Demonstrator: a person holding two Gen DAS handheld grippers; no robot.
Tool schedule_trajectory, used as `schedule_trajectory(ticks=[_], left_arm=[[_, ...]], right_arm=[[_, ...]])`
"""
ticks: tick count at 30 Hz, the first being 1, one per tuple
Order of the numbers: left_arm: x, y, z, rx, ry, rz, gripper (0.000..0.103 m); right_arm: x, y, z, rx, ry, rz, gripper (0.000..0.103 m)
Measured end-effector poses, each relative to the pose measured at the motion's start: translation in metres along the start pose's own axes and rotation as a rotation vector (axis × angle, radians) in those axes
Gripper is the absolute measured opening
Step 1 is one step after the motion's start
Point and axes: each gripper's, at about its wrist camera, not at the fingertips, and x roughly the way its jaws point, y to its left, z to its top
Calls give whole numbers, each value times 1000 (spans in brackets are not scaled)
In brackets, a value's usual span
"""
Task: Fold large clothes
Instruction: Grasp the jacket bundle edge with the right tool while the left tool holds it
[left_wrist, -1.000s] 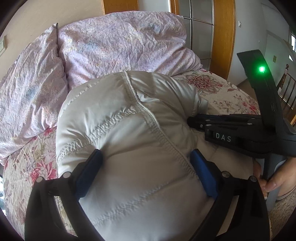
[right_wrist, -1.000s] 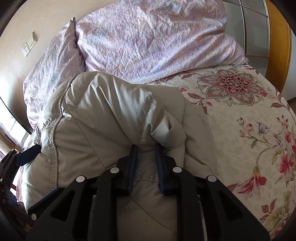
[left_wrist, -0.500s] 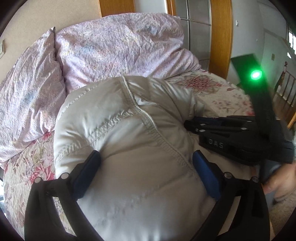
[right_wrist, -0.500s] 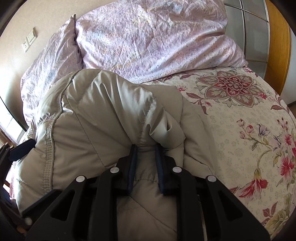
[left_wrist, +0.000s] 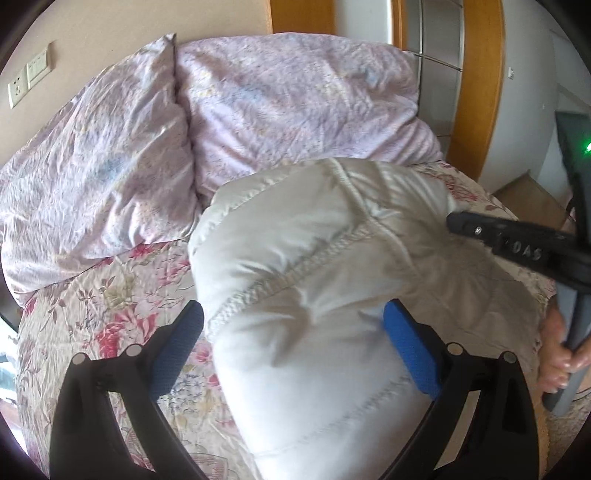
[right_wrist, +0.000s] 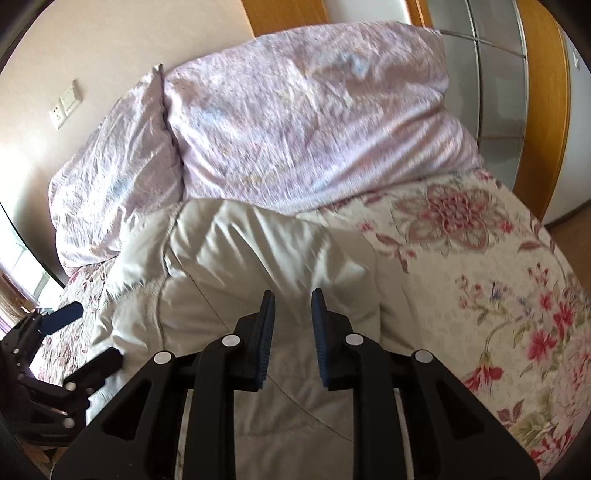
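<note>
Jacket (right_wrist: 258, 266): padded, bundled at frame centre on bed (right_wrist: 498, 295), directly ahead of both tools. Right gripper (right_wrist: 293, 314): parted, nothing held. Left gripper (left_wrist: 293, 332): spread wide astride the bundle, unclenched.

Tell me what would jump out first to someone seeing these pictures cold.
A puffy cream padded jacket bunched in the middle of the floral bedspread draws the eye first. Behind it, two crumpled lilac pillows lean against the wall at the head of the bed. The left hand-held gripper stands wide open around the jacket's bulk, and the right hand-held gripper sits over it with a narrow gap between its blue pads.
</note>
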Motion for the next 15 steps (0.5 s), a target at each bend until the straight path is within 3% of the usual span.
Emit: schedule_trajectory(ticks=[5,15], left_arm=[[9,7,4,-14,-2,17,99],[38,-3,9,-44,15,-27,101]], right_arm=[[19,1,1,-15,34,-36,19],[44,-18,-15,-24,66,-62,19]])
